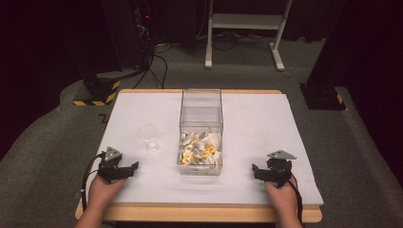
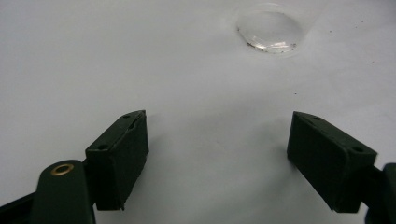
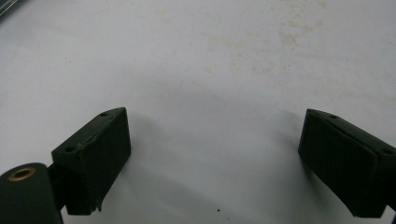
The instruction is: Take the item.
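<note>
Resting both grippers on the table (image 1: 142, 187), fingers spread wide, empty. Left gripper (image 1: 124, 170) faces the small clear cup (image 1: 148, 135); right gripper (image 1: 263, 173) sits beside the clear box (image 1: 201, 111) of white-yellow pieces (image 1: 200, 148). We'd approach the cup low, squeeze gently.

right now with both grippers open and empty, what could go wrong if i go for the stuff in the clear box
1. The tall clear plastic box has high walls, so jaws reaching in may catch its rim and tip it.
2. The white and yellow pieces lie heaped, so a grab could lift several or drop some.
3. The small clear plastic cup is hard to see; the left gripper could knock it.
</note>
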`<state>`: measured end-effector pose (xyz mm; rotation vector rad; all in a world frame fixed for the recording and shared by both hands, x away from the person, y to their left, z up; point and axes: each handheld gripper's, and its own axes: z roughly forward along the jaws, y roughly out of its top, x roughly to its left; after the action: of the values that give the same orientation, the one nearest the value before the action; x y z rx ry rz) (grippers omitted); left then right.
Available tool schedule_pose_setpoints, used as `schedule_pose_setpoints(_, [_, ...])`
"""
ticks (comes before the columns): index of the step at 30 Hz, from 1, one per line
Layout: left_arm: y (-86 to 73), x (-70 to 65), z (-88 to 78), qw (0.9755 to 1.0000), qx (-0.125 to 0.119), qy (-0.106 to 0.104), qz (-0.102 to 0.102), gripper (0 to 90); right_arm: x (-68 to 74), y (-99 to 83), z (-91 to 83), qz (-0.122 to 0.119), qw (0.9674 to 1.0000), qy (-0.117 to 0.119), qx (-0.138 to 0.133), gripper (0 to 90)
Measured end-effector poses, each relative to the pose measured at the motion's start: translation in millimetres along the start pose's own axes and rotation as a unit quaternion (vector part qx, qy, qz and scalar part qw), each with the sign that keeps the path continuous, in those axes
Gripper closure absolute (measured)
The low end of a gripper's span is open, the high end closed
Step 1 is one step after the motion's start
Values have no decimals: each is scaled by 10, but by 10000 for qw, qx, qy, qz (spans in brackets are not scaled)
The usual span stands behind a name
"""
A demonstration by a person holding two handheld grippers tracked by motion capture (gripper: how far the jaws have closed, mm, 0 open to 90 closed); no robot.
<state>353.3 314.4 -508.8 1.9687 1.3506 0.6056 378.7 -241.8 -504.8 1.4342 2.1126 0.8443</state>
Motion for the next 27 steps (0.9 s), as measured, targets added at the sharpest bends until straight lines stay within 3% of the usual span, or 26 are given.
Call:
schedule_pose_setpoints(12, [1,-30,-8,9999,-4,87,52,219,4,-4,-2,-12,10000,-20,-16,91])
schedule_pose_setpoints(22, [8,-23,-10,9999,97,102,-49,152,6,-5,-2,-4,10000,-21,-16,91])
schedule_pose_setpoints(27, [-1,-47,-72,9999,-76,-109,-79,153,6,-5,-2,-4,10000,-21,-17,91])
